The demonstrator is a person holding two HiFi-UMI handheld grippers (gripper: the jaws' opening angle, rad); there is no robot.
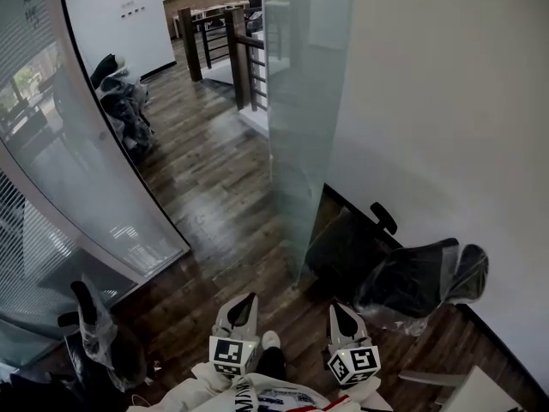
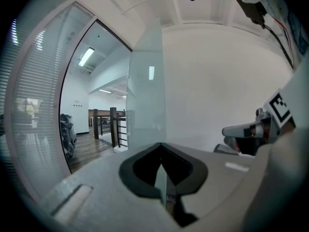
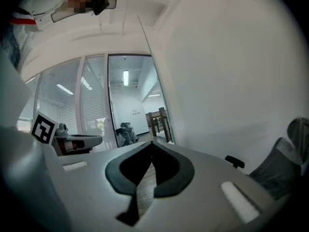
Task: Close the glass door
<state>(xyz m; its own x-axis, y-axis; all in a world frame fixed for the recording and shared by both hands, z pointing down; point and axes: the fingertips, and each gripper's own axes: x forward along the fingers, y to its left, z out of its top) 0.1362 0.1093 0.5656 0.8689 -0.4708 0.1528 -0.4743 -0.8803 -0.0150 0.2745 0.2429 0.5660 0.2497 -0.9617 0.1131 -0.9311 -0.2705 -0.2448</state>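
1. Approach: door (image 1: 300,118) stands open ahead beside the wall (image 1: 446,101), untouched.
2. Both clenched, empty: left gripper (image 1: 247,300), right gripper (image 1: 340,309).
3. Next, I judge: reach its edge and push it shut.

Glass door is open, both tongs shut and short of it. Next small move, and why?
Probably ease the right tongs forward to the wall-side face of the glass door, close to its near edge. The door stands open and untouched, edge-on between the right tongs and the left tongs. No handle shows, so a push from that side toward the left looks likeliest.
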